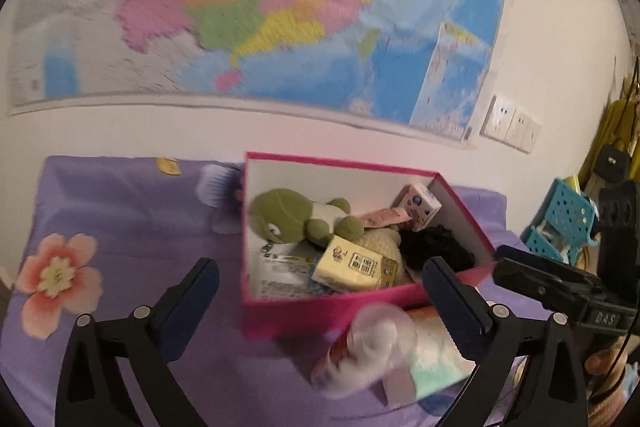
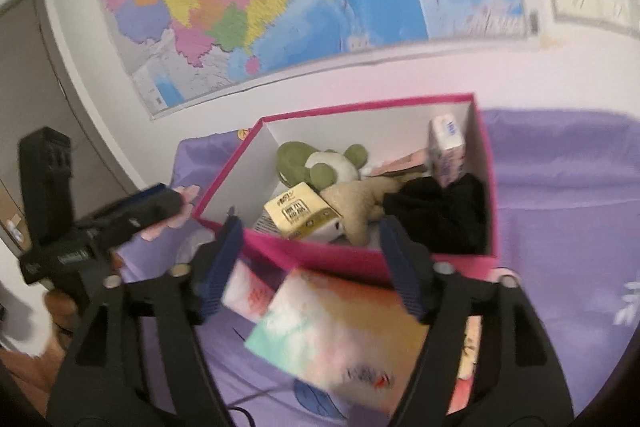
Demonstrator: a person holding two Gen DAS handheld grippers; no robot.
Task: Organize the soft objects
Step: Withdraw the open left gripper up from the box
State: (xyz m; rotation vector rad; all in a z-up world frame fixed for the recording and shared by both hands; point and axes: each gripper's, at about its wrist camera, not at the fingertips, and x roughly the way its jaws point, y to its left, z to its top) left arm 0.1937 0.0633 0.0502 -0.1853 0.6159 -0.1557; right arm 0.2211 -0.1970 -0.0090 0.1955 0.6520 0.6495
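An open pink box (image 1: 320,311) stands on the purple floral sheet and holds a green frog plush (image 1: 288,215), a beige plush (image 2: 356,203), black cloth (image 2: 440,215), a yellow tissue pack (image 1: 356,263) and an upright tissue pack (image 2: 448,151). In front of the box lies a blurred pastel packet (image 2: 340,331). My left gripper (image 1: 324,291) is open, its fingers wide apart over the box's near wall, with the packet (image 1: 400,347) low by its right finger. My right gripper (image 2: 312,263) is open above the packet, and its pads do not press on it.
A purple sheet (image 1: 132,211) with flower prints covers the surface against a white wall with a large map (image 1: 260,7). A blue perforated basket (image 1: 560,223) stands at the right. A person's hand (image 2: 60,307) holds the left tool.
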